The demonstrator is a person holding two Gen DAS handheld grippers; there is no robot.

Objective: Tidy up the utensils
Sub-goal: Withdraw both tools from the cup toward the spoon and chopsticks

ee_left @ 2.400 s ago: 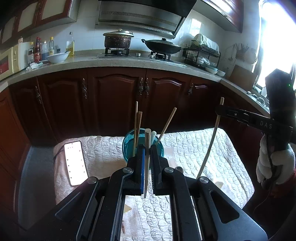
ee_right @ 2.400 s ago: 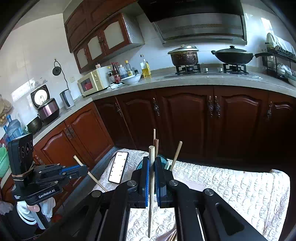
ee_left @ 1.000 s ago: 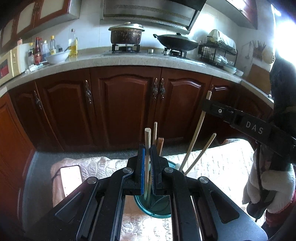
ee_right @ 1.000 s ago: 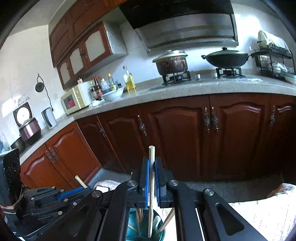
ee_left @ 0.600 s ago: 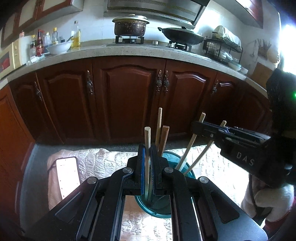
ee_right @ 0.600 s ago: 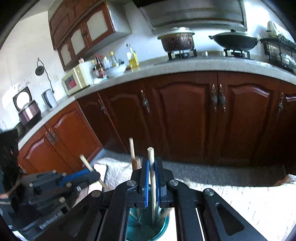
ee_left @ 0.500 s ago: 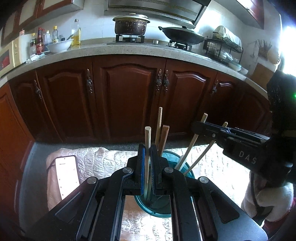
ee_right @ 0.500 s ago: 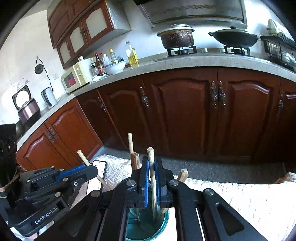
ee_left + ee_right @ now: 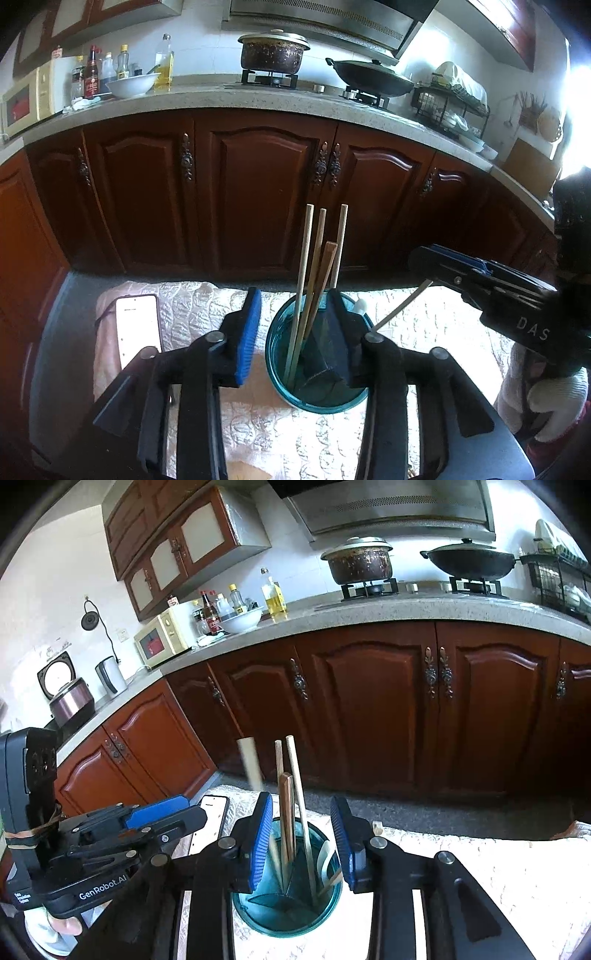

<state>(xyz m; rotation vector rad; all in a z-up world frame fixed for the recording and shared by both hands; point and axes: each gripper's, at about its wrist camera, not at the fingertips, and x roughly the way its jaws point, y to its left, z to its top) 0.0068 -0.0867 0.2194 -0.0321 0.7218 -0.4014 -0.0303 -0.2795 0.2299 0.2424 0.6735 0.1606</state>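
A teal glass cup (image 9: 318,392) stands on a white quilted cloth (image 9: 258,424) and holds several wooden chopsticks (image 9: 306,266). My left gripper (image 9: 295,332) is open, its jaws on either side of the cup's rim, holding nothing. The cup also shows in the right wrist view (image 9: 291,910) with chopsticks (image 9: 295,786) upright inside. My right gripper (image 9: 301,834) is open just above the cup, empty. A pale chopstick (image 9: 251,762) appears blurred at the cup's left side. The right gripper shows in the left wrist view (image 9: 480,284) to the right of the cup.
A phone (image 9: 138,330) lies screen-up on the cloth left of the cup. Dark wood cabinets (image 9: 266,199) run behind the table under a stone counter with a pot (image 9: 273,53) and a wok (image 9: 373,79). A gloved hand (image 9: 546,402) is at right.
Both grippers have opened and let go of their chopsticks, which now stand in the cup. The cup sits closer under both grippers.
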